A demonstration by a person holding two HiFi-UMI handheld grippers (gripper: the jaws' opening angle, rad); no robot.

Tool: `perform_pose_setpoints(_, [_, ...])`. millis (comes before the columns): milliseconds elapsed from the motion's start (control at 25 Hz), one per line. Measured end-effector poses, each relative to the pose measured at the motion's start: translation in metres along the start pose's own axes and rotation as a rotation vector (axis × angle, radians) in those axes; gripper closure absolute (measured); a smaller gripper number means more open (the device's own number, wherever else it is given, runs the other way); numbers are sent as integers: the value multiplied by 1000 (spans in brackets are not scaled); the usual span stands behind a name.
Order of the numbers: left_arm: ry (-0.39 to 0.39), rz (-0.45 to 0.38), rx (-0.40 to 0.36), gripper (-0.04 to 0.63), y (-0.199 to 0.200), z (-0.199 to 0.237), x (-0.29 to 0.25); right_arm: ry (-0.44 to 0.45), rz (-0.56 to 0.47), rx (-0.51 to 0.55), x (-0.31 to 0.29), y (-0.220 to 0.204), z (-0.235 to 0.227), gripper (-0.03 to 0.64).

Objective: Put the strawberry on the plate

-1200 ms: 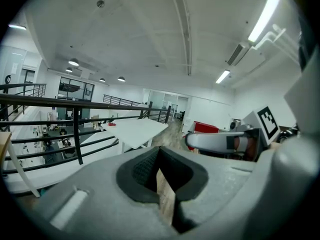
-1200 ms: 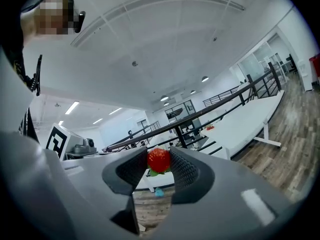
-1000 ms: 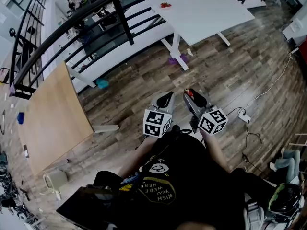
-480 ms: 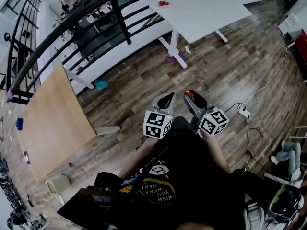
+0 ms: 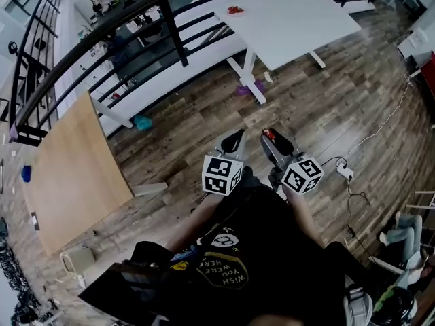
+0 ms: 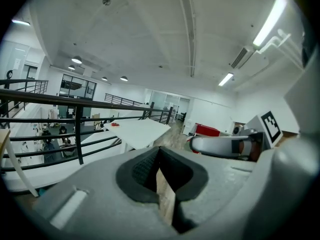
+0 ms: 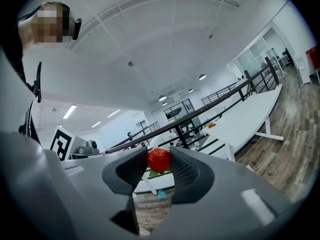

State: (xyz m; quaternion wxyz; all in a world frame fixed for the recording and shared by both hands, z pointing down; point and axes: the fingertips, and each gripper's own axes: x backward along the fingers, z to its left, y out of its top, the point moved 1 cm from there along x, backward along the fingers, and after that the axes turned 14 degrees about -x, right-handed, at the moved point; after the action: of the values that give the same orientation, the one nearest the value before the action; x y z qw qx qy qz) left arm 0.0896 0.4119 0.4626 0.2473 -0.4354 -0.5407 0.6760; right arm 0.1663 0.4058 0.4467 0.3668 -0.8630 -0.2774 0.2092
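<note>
Currently the jaws of the right gripper [image 7: 159, 165] are pinching the strawberry [image 7: 158, 159]; those of the left gripper [image 6: 159, 155] are sitting together, empty.

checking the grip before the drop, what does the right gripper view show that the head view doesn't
Only the right gripper view: the jaws of the right tool pressing both sides of the strawberry, with ceiling lights behind. Only the head view: the wooden table and a white power strip on the floor. Both: the strawberry's red at the tool tip, the white table, the black railing.
</note>
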Motion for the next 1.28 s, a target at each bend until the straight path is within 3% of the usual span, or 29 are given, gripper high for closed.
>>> perform_pose_setpoints(280, [-65,-34,-25,594,26,-20,-48,51,7,25,-13,42,-26,477])
perform_pose_setpoints(480, [-42,-18,-51,594,32,-22,-76,79,2,11,-17,58,-47,477])
perform_pose_setpoints(680, [-40,16,-22,594,25,-27,-91,81,9,-24,-13,60,-65,477])
perform_pose_setpoints(1280, [-38,24,-63,594,51,39,-121,92,-4,-35,-78,94,-69,477])
